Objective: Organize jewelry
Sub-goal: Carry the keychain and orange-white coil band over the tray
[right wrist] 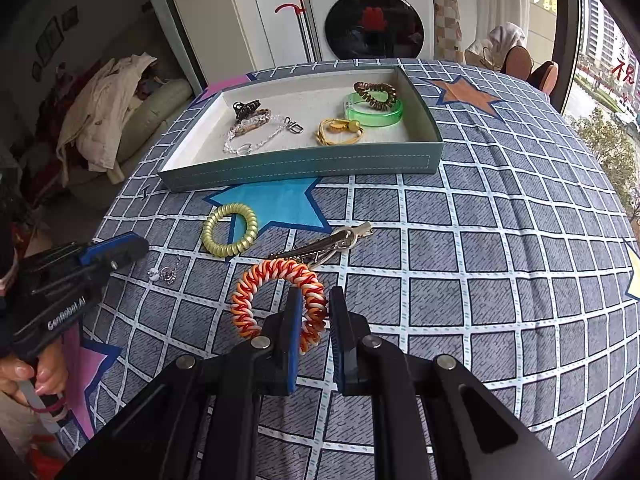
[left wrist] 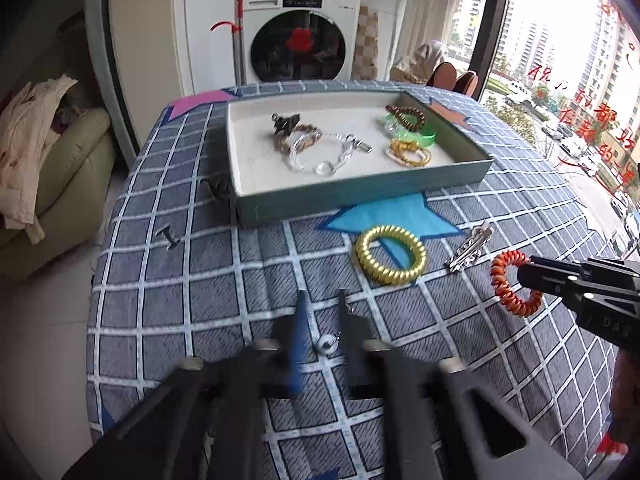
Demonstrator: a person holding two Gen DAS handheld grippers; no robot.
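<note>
My left gripper point(left wrist: 322, 298) stands open low over the checked cloth, its fingers either side of a small silver pearl earring point(left wrist: 326, 344) that lies untouched between them. From the right wrist view the left gripper point(right wrist: 120, 252) reaches in from the left, just short of the earring point(right wrist: 164, 274). My right gripper point(right wrist: 316, 300) is shut on the near right part of an orange-and-white spiral hair tie point(right wrist: 276, 270). That grip also shows in the left wrist view, where the right gripper point(left wrist: 526, 276) meets the hair tie point(left wrist: 500, 276). The teal tray point(left wrist: 360, 192) point(right wrist: 300, 164) holds several bracelets and a clip.
A yellow spiral hair tie point(left wrist: 362, 254) point(right wrist: 228, 251) and a silver hair clip point(left wrist: 468, 250) point(right wrist: 332, 242) lie on the cloth before the tray. A sofa with clothes point(right wrist: 112, 112) stands left of the table, a washing machine point(left wrist: 300, 32) behind it. A hand point(right wrist: 36, 372) holds the left gripper's handle.
</note>
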